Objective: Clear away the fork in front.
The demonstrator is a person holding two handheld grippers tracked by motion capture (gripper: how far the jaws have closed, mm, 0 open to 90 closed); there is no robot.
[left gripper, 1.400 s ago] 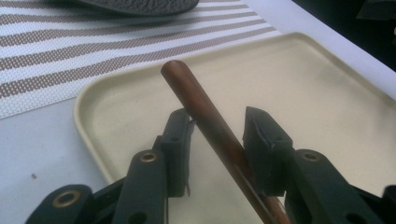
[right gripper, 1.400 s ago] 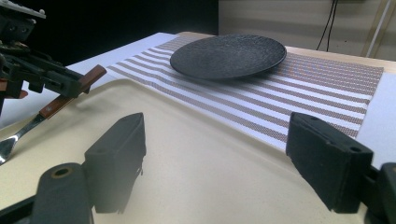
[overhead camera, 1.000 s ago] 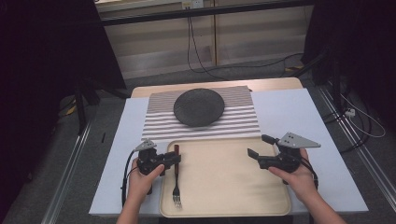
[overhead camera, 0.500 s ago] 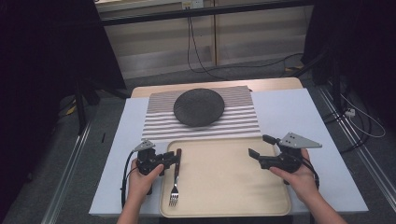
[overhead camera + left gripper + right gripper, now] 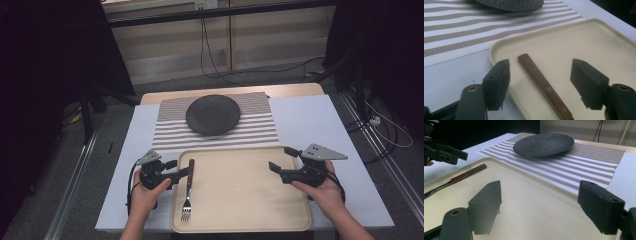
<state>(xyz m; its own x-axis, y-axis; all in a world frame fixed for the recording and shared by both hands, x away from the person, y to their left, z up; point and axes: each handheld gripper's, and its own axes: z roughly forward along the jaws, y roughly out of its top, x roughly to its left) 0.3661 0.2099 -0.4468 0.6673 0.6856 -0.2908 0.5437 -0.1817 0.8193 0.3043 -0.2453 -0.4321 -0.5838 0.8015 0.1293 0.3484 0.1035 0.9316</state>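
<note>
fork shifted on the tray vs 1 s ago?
No. The fork lies at the same spot along the left edge of the tray, tines toward the person. The left gripper has just been opening its jaws, handle between them untouched.

Left gripper (image 5: 540, 75) jaws just opened — fork (image 5: 188, 187) handle apparently freed.

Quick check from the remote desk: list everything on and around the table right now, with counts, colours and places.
Wooden-handled metal fork: one, brown and silver, lying at the left edge of the tray.
Beige plastic tray: one, near edge of the table.
Round dark plate: one, black, on the mat.
Striped placemat: one, grey and white, beyond the tray.
White table cover: one, under everything.
Left gripper: black, jaws just opened, fork handle lying between them untouched.
Right gripper: black, open over the tray's right edge.
</note>
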